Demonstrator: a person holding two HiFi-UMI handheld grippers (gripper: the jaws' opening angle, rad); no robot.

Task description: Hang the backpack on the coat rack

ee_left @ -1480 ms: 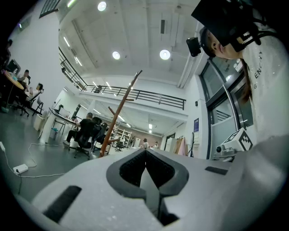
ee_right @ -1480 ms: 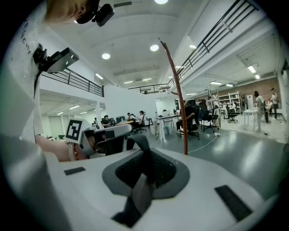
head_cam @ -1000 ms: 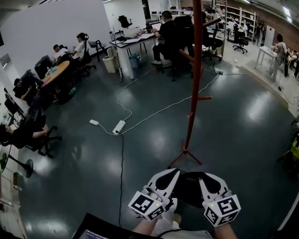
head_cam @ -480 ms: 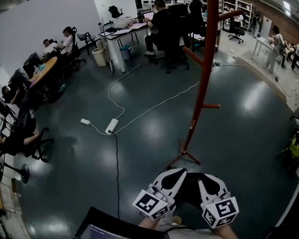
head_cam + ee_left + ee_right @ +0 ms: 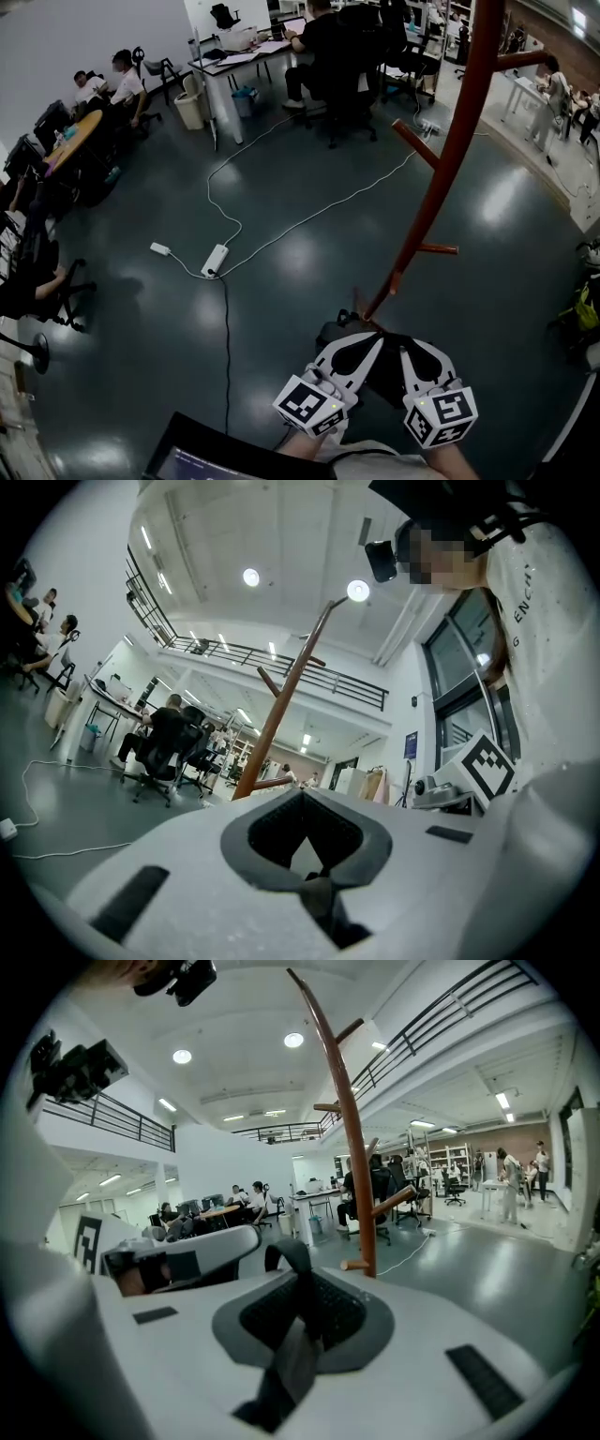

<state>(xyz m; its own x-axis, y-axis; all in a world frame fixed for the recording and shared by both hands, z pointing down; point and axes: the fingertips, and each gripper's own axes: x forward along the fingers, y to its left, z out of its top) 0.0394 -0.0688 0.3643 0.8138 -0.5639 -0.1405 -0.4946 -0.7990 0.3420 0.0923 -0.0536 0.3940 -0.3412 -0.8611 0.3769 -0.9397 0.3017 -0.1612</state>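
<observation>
The red-brown coat rack (image 5: pixel 452 155) rises from its base just beyond my grippers and leans to the upper right, with pegs sticking out on both sides. A black backpack (image 5: pixel 384 373) hangs between the two grippers at the bottom of the head view. My left gripper (image 5: pixel 359 343) is shut on a dark strap (image 5: pixel 317 894) of it. My right gripper (image 5: pixel 412 347) is shut on a black strap loop (image 5: pixel 292 1330). The coat rack (image 5: pixel 281 700) also stands ahead in the left gripper view. In the right gripper view the coat rack (image 5: pixel 350 1138) is close in front.
A white power strip (image 5: pixel 215 260) and its cables lie on the dark floor to the left. Seated people and desks (image 5: pixel 253 56) fill the back and the left side. An open laptop (image 5: pixel 202 461) is at the bottom left edge.
The coat rack has come much closer and now fills the upper right. Both grippers, still holding the backpack, now sit right at its base.
</observation>
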